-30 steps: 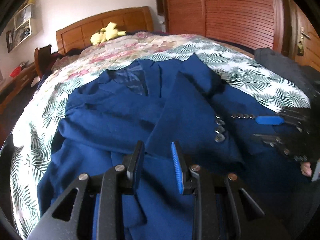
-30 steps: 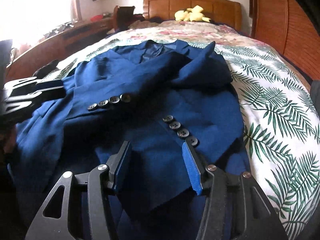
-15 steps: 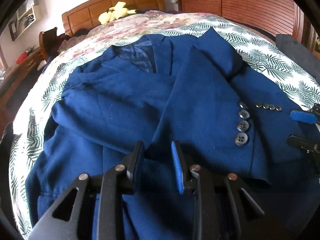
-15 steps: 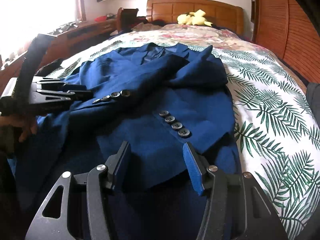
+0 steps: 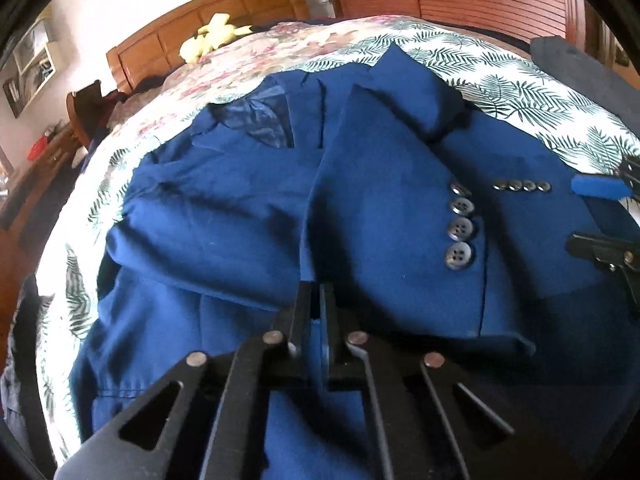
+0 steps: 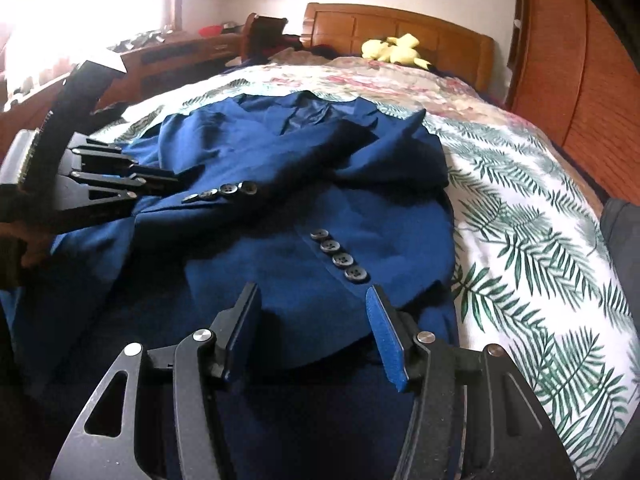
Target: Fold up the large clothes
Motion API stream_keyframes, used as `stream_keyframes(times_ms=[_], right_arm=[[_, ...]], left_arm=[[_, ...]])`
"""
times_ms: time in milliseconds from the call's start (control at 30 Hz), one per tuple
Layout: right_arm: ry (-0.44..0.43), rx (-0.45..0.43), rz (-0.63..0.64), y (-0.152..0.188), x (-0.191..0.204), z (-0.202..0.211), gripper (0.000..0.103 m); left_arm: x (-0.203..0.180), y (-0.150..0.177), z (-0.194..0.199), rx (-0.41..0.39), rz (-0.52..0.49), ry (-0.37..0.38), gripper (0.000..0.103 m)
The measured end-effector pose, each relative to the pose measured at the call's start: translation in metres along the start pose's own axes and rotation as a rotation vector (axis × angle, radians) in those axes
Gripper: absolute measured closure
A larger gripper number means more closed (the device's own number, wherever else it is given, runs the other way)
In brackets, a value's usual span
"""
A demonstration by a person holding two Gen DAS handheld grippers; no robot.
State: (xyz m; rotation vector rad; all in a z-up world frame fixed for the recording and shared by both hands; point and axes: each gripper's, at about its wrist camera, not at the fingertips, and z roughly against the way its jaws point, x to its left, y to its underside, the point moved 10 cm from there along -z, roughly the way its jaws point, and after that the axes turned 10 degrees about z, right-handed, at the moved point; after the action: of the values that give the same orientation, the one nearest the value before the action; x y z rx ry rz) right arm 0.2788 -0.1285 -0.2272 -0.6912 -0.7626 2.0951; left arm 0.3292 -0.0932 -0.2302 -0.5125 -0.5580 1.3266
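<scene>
A dark blue suit jacket (image 5: 248, 216) lies flat on the bed, collar toward the headboard, both sleeves folded across its front with their cuff buttons (image 5: 460, 236) showing. My left gripper (image 5: 316, 300) is shut low over the jacket's near hem; whether cloth is pinched between its fingers is hidden. It also shows at the left of the right wrist view (image 6: 168, 178), fingers together by the left sleeve cuff. My right gripper (image 6: 310, 320) is open and empty just above the jacket (image 6: 360, 216) near the right sleeve's cuff. It shows at the right edge of the left wrist view (image 5: 600, 216).
The bed has a palm-leaf cover (image 6: 540, 248) and a floral quilt (image 6: 360, 76) farther back. A yellow plush toy (image 6: 392, 50) sits by the wooden headboard (image 6: 440, 40). A wooden wardrobe (image 6: 580, 60) stands on the right, a desk (image 6: 168, 56) on the left.
My left gripper has closed from open and dropped closer to the jacket's near edge. My right gripper has stayed open and drawn back slightly toward the hem.
</scene>
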Motion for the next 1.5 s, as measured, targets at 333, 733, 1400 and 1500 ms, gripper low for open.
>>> stream_keyframes(times_ms=[333,733,1400,1500], right_arm=[[-0.008,-0.009,0.016,-0.019,0.01,-0.011,0.047],[0.005,-0.009,-0.013,-0.029,0.0,-0.022,0.047],[0.01,0.015,0.006,-0.02,0.005,-0.028,0.047],[0.011,0.016,0.009,-0.02,0.006,-0.028,0.047]], left_arm=[[0.022,-0.031,0.096,-0.166,0.069,0.057,0.103],[0.092,-0.027,0.147,-0.23,0.144,-0.02,0.103],[0.136,0.021,0.119,-0.166,0.256,-0.022,0.098],[0.12,0.033,0.123,-0.158,0.239,0.026,0.097]])
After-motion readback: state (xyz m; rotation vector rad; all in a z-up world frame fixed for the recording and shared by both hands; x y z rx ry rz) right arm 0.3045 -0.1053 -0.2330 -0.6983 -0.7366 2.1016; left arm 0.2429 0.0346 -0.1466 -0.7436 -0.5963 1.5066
